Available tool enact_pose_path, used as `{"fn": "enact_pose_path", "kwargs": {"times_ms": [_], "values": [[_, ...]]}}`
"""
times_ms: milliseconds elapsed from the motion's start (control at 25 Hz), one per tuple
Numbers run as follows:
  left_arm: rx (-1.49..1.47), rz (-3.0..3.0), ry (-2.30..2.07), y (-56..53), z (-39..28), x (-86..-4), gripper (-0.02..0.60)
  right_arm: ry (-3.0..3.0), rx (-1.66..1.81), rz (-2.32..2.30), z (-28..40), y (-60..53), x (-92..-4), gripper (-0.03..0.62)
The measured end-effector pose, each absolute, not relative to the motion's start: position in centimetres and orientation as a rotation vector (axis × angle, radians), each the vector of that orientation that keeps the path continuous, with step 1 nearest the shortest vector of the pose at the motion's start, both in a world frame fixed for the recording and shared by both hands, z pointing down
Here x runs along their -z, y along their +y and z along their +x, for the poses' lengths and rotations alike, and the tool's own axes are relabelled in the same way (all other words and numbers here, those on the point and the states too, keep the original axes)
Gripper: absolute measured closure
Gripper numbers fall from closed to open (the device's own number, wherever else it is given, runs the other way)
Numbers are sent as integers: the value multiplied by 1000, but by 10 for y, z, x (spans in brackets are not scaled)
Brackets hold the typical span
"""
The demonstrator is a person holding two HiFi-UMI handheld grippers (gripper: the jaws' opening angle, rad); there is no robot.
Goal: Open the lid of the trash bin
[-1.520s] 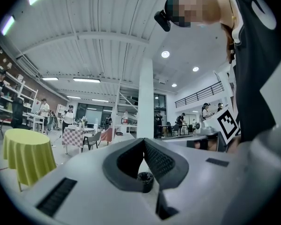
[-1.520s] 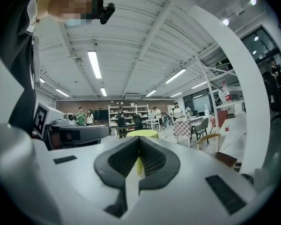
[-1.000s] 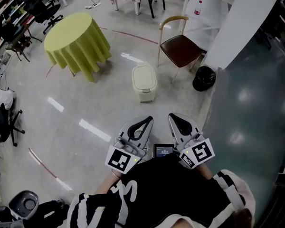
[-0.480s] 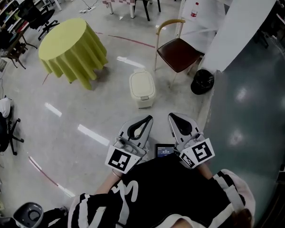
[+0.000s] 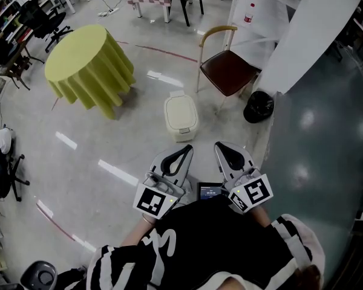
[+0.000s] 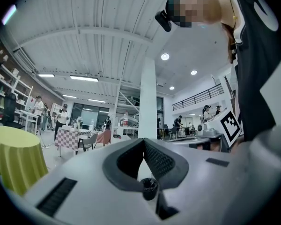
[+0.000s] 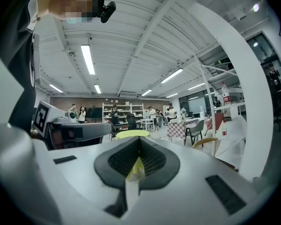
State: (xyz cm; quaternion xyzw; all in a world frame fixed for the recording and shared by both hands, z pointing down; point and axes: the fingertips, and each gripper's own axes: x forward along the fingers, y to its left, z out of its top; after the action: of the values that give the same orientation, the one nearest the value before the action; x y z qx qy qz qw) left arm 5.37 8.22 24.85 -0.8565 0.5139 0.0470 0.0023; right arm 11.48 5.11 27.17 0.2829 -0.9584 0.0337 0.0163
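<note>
1 trash bin (image 5: 183, 132), lid (image 5: 180, 110) down | near side: left gripper (image 5: 186, 150), right gripper (image 5: 220, 146), both jaws together, empty | 1 chair (image 5: 230, 71) far right

L tongs (image 5: 187, 150), R tongs (image 5: 221, 147) closed, side-by-side

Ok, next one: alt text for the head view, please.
A cream trash bin, lid down, stands on the floor ahead of a person's left gripper and right gripper, both shut, empty and apart from it. A yellow-green draped table sits upper left, a red-seated chair upper right.
</note>
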Motion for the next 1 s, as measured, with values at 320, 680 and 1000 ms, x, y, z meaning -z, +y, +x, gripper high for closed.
{"fn": "enact_pose_path", "kwargs": {"times_ms": [320,680,1000], "values": [[-153,-2694,1615,38,33,-244,574,-2968,-110,894,96,5,-269,588],[-148,-2698,1621,-7,1,-243,574,-2964,-107,895,64,-39,-267,588],[-129,-2706,1620,-49,-28,-241,574,-2958,-118,905,38,-77,-266,588]]}}
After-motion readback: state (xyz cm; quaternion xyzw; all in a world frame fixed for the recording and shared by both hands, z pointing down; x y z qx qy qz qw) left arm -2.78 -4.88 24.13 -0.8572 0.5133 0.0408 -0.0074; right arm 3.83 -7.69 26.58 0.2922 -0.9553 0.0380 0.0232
